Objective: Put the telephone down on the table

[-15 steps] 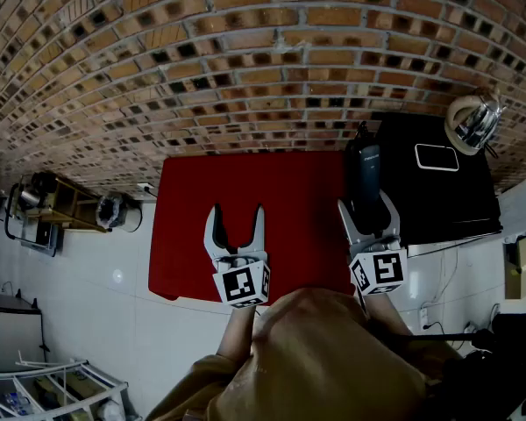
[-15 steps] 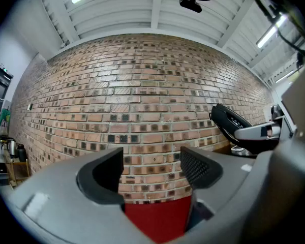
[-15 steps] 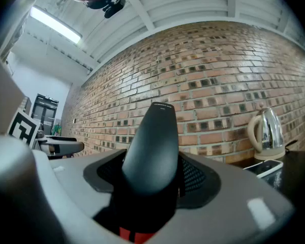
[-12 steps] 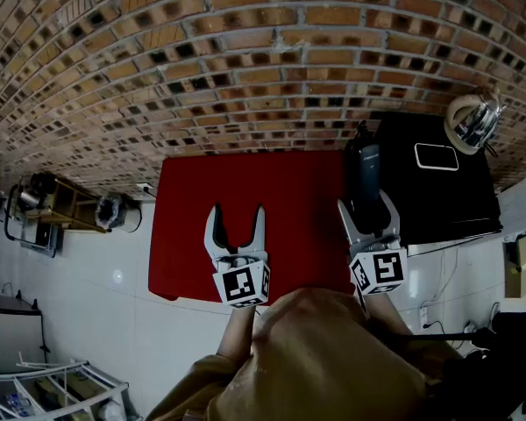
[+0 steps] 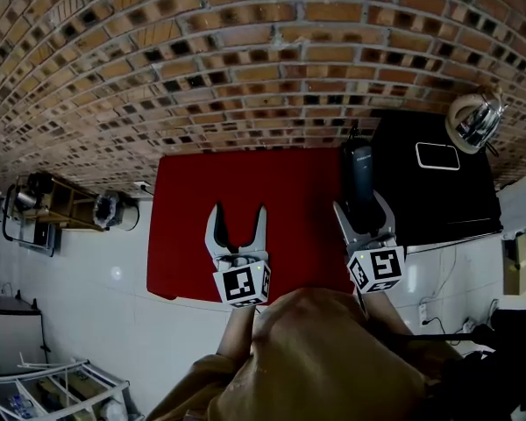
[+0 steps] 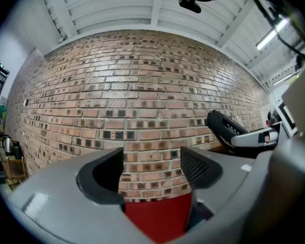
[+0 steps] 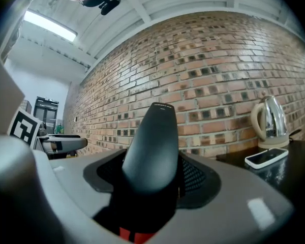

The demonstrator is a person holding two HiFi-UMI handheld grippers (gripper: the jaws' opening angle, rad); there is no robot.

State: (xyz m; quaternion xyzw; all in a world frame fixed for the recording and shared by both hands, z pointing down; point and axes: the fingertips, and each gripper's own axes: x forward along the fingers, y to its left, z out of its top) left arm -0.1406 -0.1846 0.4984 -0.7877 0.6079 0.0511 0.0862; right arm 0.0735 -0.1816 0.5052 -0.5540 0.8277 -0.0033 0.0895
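Gripping the dark telephone (image 5: 358, 174) tight between its jaws, the right gripper (image 5: 362, 203) holds it pointing away from the person, over the right edge of the red table (image 5: 280, 191); whether it touches the tabletop cannot be told. Beside it, the left gripper (image 5: 237, 210) hangs over the table with jaws wide apart and nothing between them; further right a black surface (image 5: 421, 204) carries a white-edged smartphone (image 5: 437, 157) and a kettle (image 5: 473, 119); the brick wall (image 5: 245, 60) stands behind

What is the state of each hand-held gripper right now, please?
The left hand-held gripper: open, nothing between its jaws.
The right hand-held gripper: closed on the telephone.
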